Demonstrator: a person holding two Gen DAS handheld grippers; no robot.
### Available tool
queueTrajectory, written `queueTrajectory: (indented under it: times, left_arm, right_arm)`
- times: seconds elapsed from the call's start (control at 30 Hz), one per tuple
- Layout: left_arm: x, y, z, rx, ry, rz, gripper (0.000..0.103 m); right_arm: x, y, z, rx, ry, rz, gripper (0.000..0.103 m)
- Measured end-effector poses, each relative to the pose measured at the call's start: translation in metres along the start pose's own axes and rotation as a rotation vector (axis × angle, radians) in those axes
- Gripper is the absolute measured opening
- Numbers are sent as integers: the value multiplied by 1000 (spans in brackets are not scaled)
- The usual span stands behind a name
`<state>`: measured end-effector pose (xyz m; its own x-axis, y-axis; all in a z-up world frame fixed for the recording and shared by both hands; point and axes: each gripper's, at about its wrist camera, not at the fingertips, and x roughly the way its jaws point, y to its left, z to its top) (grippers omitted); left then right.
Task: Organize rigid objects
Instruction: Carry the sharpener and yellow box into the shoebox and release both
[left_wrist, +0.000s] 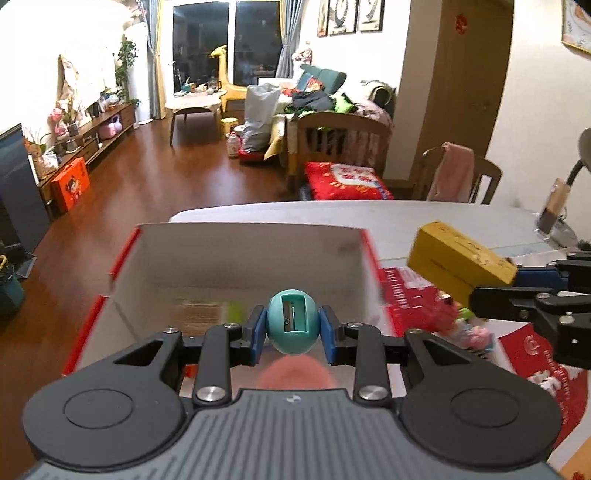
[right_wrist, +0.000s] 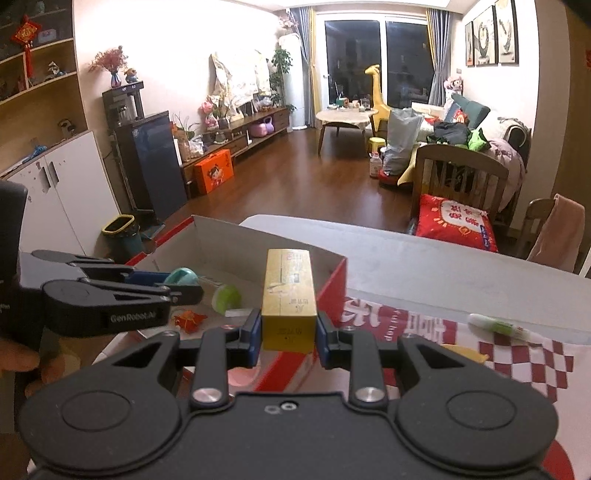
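Observation:
My left gripper (left_wrist: 292, 326) is shut on a teal egg-shaped pencil sharpener (left_wrist: 291, 320) and holds it above the open red-and-white cardboard box (left_wrist: 236, 251). The sharpener (right_wrist: 183, 276) also shows in the right wrist view, between the left fingers over the box (right_wrist: 334, 280). My right gripper (right_wrist: 289, 332) is shut on a long yellow box (right_wrist: 289, 295), held over the red box's near right wall. The yellow box (left_wrist: 458, 258) shows right of the red box in the left wrist view.
Inside the box lie a green-and-white round object (right_wrist: 227, 297) and a small red-orange item (right_wrist: 189, 319). A red patterned sheet (right_wrist: 524, 354) covers the white table (right_wrist: 424, 251), with a green-white tube (right_wrist: 498, 326) and small toys (left_wrist: 469, 325) on it. Chairs stand beyond the table.

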<state>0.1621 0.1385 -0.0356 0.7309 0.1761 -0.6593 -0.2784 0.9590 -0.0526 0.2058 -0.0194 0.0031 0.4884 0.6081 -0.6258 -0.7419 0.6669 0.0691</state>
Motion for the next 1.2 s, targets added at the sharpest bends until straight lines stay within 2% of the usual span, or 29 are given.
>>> queueTrajectory:
  times: [0.3,0.47,0.57,0.87,1.2]
  left_arm:
    - [32,53,1,51,76,58,30]
    - [56,71,1,66,146,51,30]
    - [70,75,1,76,187,52,30]
    - [103,80,-2,123,293,68,30]
    - [131,85,1,109,418,44,30]
  right_arm:
    - [45,28,2,-8,94,-31,28]
    - [72,44,2,-36,157,-49,28]
    - [86,50,0,-47,190,-59,28]
    - [113,62,-4,-120,218,-111,28]
    - [124,71,-8,-161,256,-114,29]
